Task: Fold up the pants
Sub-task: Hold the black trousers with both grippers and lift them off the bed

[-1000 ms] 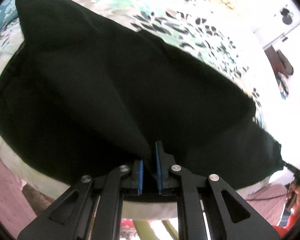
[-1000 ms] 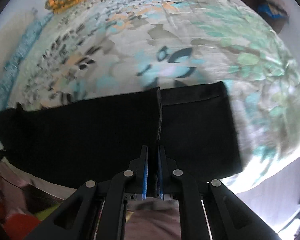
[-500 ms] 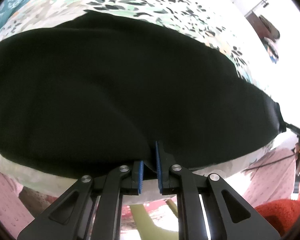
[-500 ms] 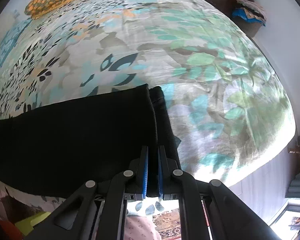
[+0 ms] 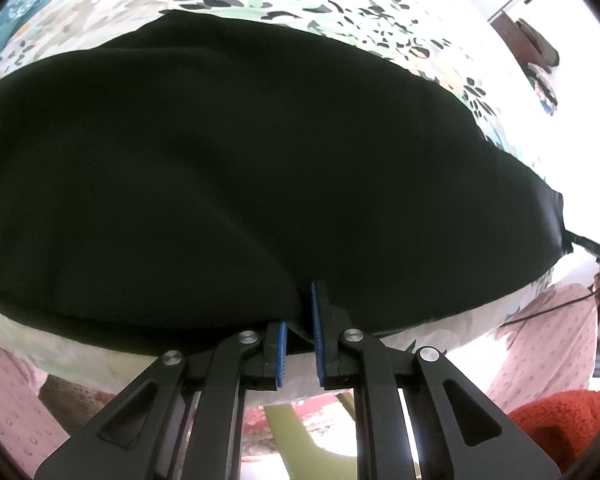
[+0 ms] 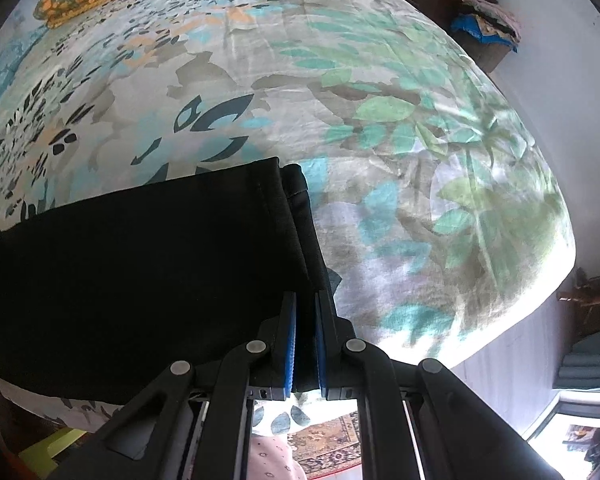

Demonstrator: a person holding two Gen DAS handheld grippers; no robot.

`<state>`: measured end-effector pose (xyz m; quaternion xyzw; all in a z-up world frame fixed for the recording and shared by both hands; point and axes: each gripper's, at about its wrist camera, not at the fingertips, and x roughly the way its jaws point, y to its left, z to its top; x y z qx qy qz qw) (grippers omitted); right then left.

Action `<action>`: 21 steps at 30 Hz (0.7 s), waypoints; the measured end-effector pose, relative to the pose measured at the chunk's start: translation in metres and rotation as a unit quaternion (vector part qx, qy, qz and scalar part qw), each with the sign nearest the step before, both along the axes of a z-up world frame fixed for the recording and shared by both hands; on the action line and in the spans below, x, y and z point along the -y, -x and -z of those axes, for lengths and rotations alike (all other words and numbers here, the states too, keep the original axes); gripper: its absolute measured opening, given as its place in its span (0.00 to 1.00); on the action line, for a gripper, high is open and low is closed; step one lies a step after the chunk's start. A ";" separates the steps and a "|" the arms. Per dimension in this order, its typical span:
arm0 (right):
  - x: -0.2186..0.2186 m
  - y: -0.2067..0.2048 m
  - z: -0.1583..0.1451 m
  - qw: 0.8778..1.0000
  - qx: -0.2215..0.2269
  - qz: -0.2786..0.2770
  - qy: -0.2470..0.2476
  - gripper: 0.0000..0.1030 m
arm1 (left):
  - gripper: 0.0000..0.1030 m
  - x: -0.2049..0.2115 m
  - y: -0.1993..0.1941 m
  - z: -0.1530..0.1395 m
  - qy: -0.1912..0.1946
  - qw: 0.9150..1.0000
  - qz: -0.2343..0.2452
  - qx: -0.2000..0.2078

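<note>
1. Pinching the near edge of the black pants (image 5: 236, 168), the left claw (image 5: 300, 320) stands narrowed, blue pads on the cloth.
2. Lower centre of its view, the right claw (image 6: 305, 320) is clamped on the stacked leg hems (image 6: 288, 200).
3. Pants lie flat across the near side of the floral bed (image 6: 400, 140), filling the left view, one soft crease running diagonally.

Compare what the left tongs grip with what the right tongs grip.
The left tongs pinch a plain, bunched edge of the black pants; the right tongs pinch a stitched hem. The left tongs' cloth fills that view; the right tongs' view shows much floral bedsheet. Both are shut on the pants.
</note>
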<state>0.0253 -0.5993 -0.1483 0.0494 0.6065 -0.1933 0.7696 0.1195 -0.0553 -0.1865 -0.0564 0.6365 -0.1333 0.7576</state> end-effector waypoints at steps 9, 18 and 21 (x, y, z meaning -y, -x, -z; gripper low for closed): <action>-0.006 0.005 -0.001 0.999 -0.010 -0.006 0.035 0.07 | 0.09 0.002 0.000 -0.001 0.005 1.000 0.005 0.006; -0.006 -0.001 0.003 0.999 -0.025 -0.002 0.047 0.07 | 0.09 0.003 0.002 0.003 0.003 1.000 0.011 0.003; -0.008 -0.003 0.005 0.998 -0.035 -0.008 0.056 0.07 | 0.09 0.001 0.006 -0.001 0.010 1.000 0.004 0.002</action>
